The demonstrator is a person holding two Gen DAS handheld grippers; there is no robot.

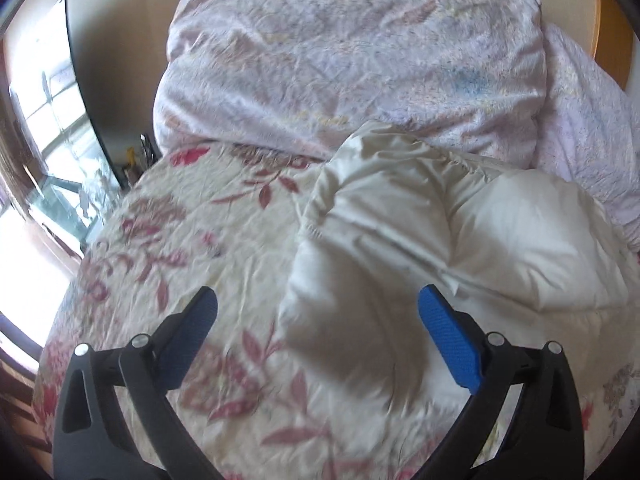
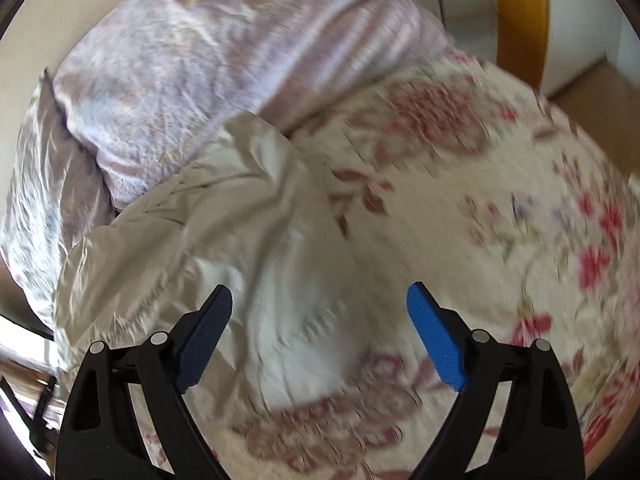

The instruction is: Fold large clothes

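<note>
A cream white padded garment (image 1: 432, 232) lies crumpled on a bed with a red floral sheet (image 1: 192, 240). It shows again in the right wrist view (image 2: 224, 232), left of centre on the floral sheet (image 2: 480, 208). My left gripper (image 1: 318, 304) is open above the garment's near end, with its blue pads spread wide and nothing between them. My right gripper (image 2: 320, 300) is open too and hovers over the garment's lower edge, holding nothing.
A bunched pale lilac duvet (image 1: 344, 56) lies at the bed's far end, also seen in the right wrist view (image 2: 192, 64). A window (image 1: 44, 128) is at the left. A wooden bed frame (image 2: 520, 12) and a white cabinet (image 2: 580, 20) stand beyond the bed.
</note>
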